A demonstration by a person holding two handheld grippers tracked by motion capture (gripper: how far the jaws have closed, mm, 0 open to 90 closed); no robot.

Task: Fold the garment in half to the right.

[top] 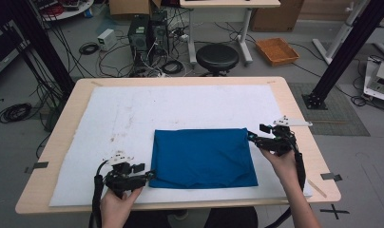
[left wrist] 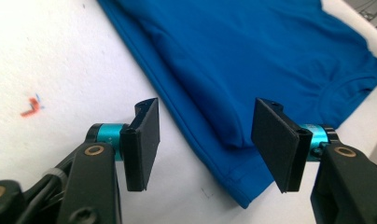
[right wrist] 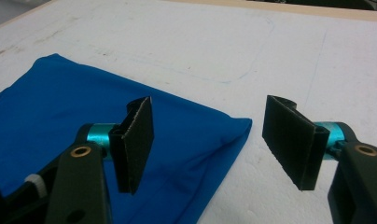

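Folded blue garment (top: pixel 202 159) lies flat on the white pad (top: pixel 133 114) covering the wooden table (top: pixel 294 99), toward the near edge and right of centre. Left gripper (top: pixel 149 175) sits at the garment's near left corner, jaws spread apart with the hemmed corner (left wrist: pixel 238 186) between them, pads not pressing on the cloth. Right gripper (top: pixel 252 137) stands at the far right corner (right wrist: pixel 238 126), jaws likewise wide apart, grasping nothing, one jaw over the cloth and the other over bare pad.

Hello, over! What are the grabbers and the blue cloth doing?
Left gripper open at near-left corner. Right gripper open at far-right corner. Blue cloth folded flat. Nothing blocking.
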